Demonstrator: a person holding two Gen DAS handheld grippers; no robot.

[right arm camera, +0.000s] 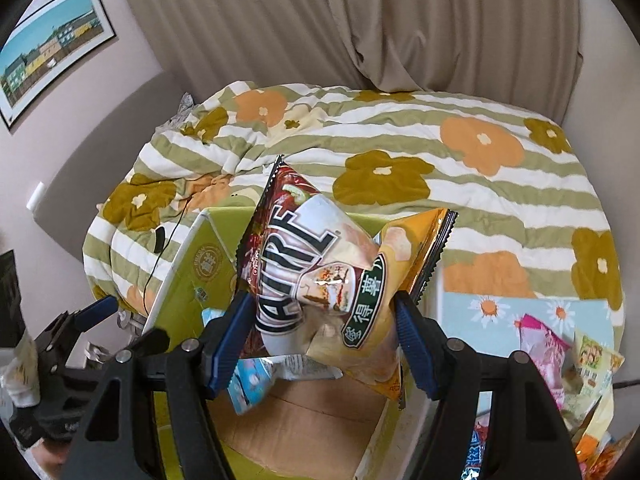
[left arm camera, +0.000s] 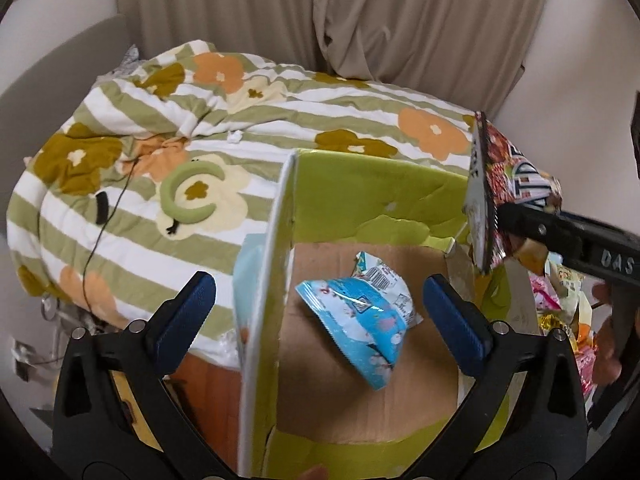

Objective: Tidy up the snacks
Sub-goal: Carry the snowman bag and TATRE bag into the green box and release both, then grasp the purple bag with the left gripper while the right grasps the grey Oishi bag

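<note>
The blue snack packet (left arm camera: pixel 362 320) lies loose on the brown cardboard floor of the green box (left arm camera: pixel 384 200), so I count that one as sorted. In the left wrist view it sits between my left tongs (left arm camera: pixel 320 320), which are spread wide; neither pad touches it, the blue fingertips (left arm camera: pixel 456 320) standing clear at its 3 o'clock and 9 o'clock.

My right tongs (right arm camera: pixel 320 332) are pinching a chip bag (right arm camera: pixel 316 272), red-and-white on one face and yellow on the other, pads pressed into both sides. It hangs over the open box, above the blue packet's near end (a corner of blue peeks out under it in the right wrist view). I judge this one to be on its way in, not yet released.

Plenty is left, I think: a heap of pink and yellow snack packs (right arm camera: pixel 568 360) waits outside the box at about 4 o'clock in the right wrist view, on the bed beside the pale daisy-print sheet (right arm camera: pixel 500 308). Beyond all this spreads the striped floral quilt (right arm camera: pixel 400 152), with the beige curtain (right arm camera: pixel 360 20) at 12 o'clock.
</note>
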